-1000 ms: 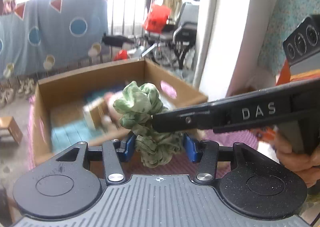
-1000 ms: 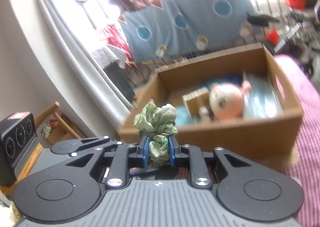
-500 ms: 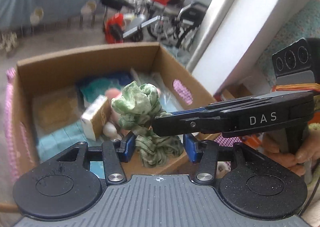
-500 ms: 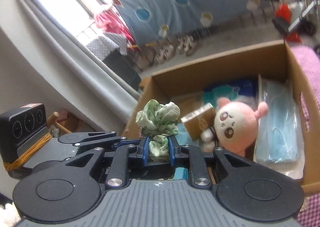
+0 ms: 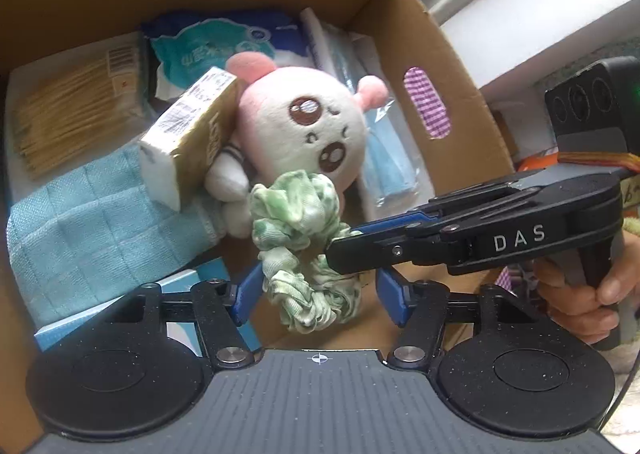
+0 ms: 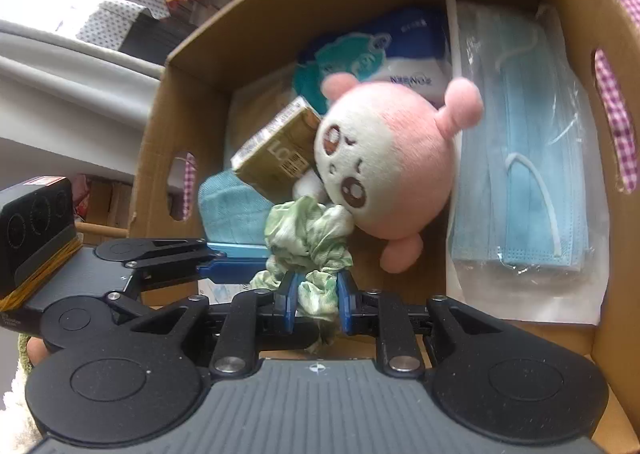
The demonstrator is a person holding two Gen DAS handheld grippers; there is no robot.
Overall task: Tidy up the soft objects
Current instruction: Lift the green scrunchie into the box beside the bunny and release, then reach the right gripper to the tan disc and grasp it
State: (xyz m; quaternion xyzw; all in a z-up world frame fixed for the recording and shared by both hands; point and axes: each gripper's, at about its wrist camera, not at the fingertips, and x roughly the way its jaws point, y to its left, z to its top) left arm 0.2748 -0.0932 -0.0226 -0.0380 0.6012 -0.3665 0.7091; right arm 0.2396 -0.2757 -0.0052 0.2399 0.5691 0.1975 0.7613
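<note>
A green-and-white fabric scrunchie [image 5: 296, 221] [image 6: 308, 230] hangs over the open cardboard box [image 5: 416, 33] [image 6: 160, 133], just in front of a pink-and-white plush toy [image 5: 296, 125] [image 6: 388, 161]. My right gripper [image 6: 317, 300] is shut on the scrunchie's lower part; in the left wrist view it reaches in from the right [image 5: 348, 250]. My left gripper [image 5: 318, 294] is open, its blue pads either side of the scrunchie, the left pad close to or touching it.
Inside the box lie a pack of blue face masks [image 6: 532, 157], a light blue cloth [image 5: 92, 221], a small tan carton [image 5: 192, 133], a tissue pack [image 5: 208, 49] and a pack of wooden sticks [image 5: 72, 105]. A white wall [image 5: 540, 1] stands beyond the box's right side.
Both grippers have moved forward and tilted down over the box with the scrunchie; the box contents now fill the views. The right grip on the scrunchie is unchanged.
</note>
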